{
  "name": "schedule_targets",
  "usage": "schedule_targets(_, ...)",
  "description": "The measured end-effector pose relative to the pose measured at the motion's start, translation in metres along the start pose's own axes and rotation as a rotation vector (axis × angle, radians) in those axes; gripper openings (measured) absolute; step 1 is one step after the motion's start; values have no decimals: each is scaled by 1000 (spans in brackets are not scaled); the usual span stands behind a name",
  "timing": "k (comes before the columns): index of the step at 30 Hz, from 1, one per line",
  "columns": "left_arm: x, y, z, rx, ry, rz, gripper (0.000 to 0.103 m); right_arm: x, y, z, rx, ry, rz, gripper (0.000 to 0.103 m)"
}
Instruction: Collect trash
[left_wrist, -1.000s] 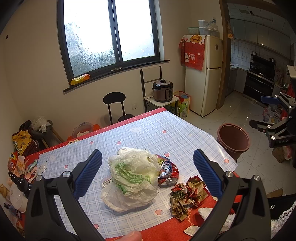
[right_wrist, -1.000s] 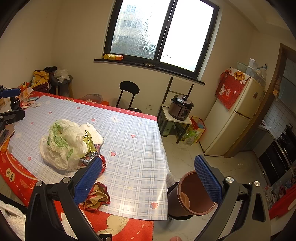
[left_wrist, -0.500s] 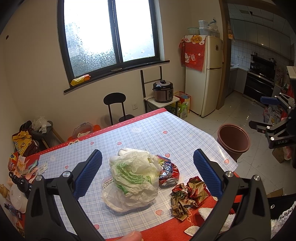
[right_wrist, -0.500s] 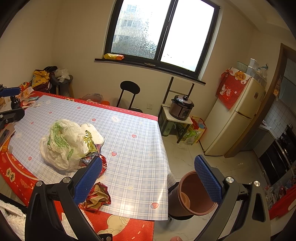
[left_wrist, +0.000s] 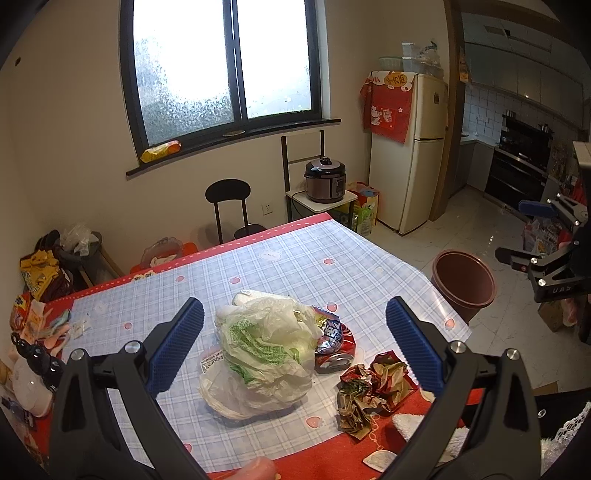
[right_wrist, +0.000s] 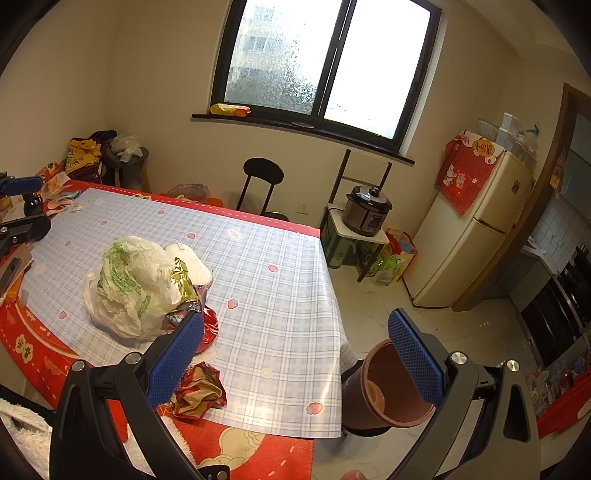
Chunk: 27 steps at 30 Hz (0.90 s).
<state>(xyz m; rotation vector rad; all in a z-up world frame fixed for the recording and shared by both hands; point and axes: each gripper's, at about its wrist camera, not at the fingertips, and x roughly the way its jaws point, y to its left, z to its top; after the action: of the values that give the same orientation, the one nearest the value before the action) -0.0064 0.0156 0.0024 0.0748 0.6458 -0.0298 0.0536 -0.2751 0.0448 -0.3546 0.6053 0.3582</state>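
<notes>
A crumpled white and green plastic bag (left_wrist: 266, 350) lies on the checked tablecloth (left_wrist: 295, 266); it also shows in the right wrist view (right_wrist: 136, 284). A crushed can (left_wrist: 332, 360) and shiny foil wrappers (left_wrist: 328, 328) lie at its right side. A crumpled red and gold paper wad (left_wrist: 369, 391) lies near the table's front edge, also in the right wrist view (right_wrist: 199, 393). A brown bin (left_wrist: 463, 280) stands on the floor off the table's right side (right_wrist: 395, 391). My left gripper (left_wrist: 293, 349) is open above the bag. My right gripper (right_wrist: 295, 354) is open over the table's right edge.
Bottles, packets and spoons (left_wrist: 33, 332) crowd the table's left end. A black chair (left_wrist: 231, 206) stands behind the table. A pressure cooker (left_wrist: 325, 184) sits on a small stand beside the fridge (left_wrist: 410, 147). White tiled floor (left_wrist: 461, 229) lies around the bin.
</notes>
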Motion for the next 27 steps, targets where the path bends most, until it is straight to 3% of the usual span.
schedule_targets(7, 12, 38, -27, -140, 4, -31, 98, 25, 9, -12, 76, 32, 127, 98)
schedule_targets(17, 40, 100, -104, -375, 95, 39, 98, 89, 47, -44, 117, 166, 240, 98)
schedule_targets(21, 51, 107, -131, -400, 137, 64, 97, 117, 72, -60, 80, 256, 292, 98)
schedule_targets(27, 67, 116, -155, -435, 180, 91, 97, 162, 100, -94, 33, 388, 290, 98)
